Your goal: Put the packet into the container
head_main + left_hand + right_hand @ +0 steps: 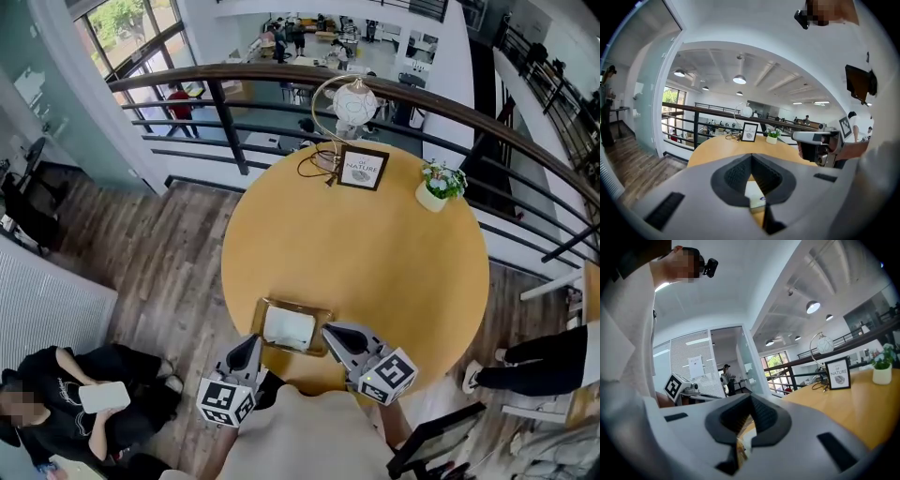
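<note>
Where the packet sat: the white packet (pixel 289 328) lay flat inside the container (pixel 272 304), pretty much filling it.
Container: a shallow wooden-looking tray near the front edge of the round yellow table (pixel 375 253), right in front of the person.
Left gripper (pixel 253 339): came in low from the near-left, nose tilted up and to the right at the container's near-left corner, with its marker cube (pixel 226 400) trailing off the table edge.
Left jaws: pads pressed together at the tip, nothing pinched; the packet just showed through the gap behind them in its own view (pixel 751 157).
Right gripper (pixel 328 330): angled the other way, nose pointing up-left and sitting just beside the container's right rim. Couldn't tell if it actually touched.
Right jaws: closed tip to tip, empty too (pixel 750 397).
Far side of the table: a framed sign (pixel 362 169), a globe lamp (pixel 354 101) and a little potted plant (pixel 438 185), all well apart from the grippers.
</note>
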Demonstrator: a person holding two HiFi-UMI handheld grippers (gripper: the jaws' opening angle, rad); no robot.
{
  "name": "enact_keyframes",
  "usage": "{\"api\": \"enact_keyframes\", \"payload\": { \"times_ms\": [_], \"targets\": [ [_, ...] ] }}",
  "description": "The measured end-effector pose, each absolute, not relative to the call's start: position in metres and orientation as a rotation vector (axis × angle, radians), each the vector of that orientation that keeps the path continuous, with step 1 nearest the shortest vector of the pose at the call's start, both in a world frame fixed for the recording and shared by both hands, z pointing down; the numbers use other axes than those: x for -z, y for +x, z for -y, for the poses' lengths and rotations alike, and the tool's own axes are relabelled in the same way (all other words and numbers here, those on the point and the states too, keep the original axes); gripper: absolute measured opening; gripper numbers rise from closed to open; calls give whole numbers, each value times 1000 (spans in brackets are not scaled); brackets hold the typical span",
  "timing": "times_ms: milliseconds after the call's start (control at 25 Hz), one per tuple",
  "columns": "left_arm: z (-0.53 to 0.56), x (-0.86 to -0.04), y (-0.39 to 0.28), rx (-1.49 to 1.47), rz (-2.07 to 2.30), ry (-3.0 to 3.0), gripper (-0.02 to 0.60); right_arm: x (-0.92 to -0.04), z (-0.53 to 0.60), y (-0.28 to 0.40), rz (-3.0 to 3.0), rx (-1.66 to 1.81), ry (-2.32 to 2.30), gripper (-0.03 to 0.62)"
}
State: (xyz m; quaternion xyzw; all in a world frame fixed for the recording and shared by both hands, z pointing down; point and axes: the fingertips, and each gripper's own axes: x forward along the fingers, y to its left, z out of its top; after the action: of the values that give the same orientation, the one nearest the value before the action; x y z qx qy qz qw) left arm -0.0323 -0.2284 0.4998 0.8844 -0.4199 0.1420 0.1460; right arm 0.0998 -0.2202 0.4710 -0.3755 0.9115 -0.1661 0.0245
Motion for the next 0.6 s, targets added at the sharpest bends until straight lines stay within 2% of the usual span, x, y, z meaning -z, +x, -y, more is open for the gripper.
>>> {"api": "enact_keyframes", "payload": {
  "times_ms": [280, 600],
  "targets": [
    [202, -491, -20, -422, 1173, 2581, 5, -475, 188, 108, -2788, 517, -1219, 6],
    [168, -492, -36, -387, 1118, 2621, 5, -474, 154, 76, -2809, 471, -1240, 6]
  ]
}}
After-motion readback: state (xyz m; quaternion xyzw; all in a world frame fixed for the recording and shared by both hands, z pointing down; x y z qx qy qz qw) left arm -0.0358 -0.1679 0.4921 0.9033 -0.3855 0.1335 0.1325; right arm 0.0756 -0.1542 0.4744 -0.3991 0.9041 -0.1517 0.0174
